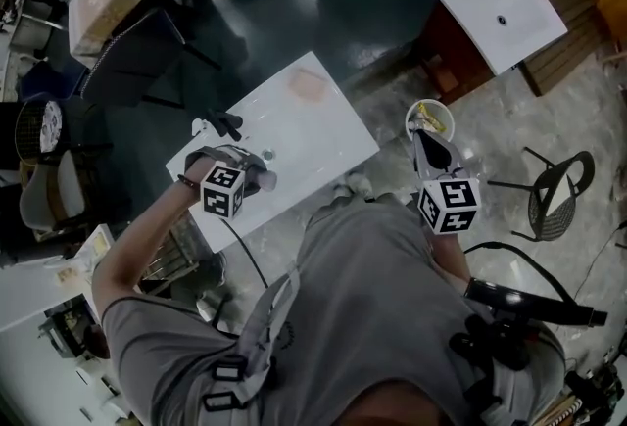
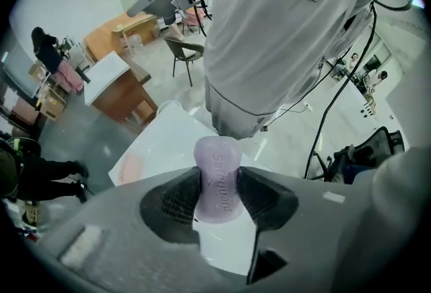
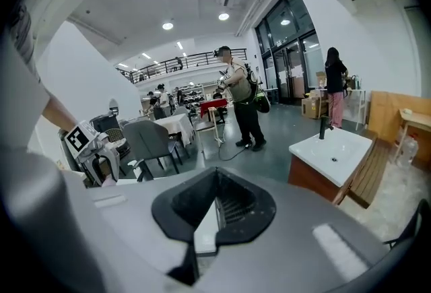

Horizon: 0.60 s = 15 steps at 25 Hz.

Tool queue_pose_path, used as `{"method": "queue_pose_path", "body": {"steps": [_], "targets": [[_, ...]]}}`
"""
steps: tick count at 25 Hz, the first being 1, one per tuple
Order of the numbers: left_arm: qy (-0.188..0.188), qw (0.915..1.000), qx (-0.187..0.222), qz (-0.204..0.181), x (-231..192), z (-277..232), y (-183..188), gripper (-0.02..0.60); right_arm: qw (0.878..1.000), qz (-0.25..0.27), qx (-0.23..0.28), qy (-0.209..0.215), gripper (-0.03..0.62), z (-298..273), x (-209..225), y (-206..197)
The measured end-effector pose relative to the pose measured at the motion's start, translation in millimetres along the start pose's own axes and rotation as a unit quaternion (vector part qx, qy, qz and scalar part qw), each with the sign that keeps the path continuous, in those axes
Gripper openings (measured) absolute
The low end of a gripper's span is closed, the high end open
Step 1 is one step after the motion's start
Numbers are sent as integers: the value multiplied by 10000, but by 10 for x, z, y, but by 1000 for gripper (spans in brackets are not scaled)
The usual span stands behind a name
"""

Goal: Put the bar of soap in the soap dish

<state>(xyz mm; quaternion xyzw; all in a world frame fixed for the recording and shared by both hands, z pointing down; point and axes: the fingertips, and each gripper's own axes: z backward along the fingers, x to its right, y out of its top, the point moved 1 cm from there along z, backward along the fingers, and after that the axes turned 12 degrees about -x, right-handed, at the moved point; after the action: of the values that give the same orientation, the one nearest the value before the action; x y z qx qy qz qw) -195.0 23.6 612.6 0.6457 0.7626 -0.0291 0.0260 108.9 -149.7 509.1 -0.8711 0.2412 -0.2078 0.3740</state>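
L gripper (image 2: pixel 217 184) pinches soap bar (image 2: pixel 217 162) lengthwise w/ soap dish (image 2: pixel 131 168) just left of it; R gripper (image 3: pixel 214 212) closed, empty, farther off

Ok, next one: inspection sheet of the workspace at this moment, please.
Surface: white sink top, bare but for a black tap.
Job's things: purple soap bar in the left tool; pink soap dish on the sink top, no soap in it.
Clutter: white bucket on the floor.
Grippers: left tool shut on the soap bar; right tool shut, empty.
Cables: black cables across the floor.
Surroundings: second sink, chair, people standing beyond.
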Motion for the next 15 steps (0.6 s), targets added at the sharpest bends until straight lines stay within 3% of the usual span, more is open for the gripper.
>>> {"method": "queue_pose_path", "body": {"steps": [15], "targets": [[268, 9996, 2, 31, -665, 54, -107, 173, 10000, -50, 18, 2, 3, -119, 24, 108]]}}
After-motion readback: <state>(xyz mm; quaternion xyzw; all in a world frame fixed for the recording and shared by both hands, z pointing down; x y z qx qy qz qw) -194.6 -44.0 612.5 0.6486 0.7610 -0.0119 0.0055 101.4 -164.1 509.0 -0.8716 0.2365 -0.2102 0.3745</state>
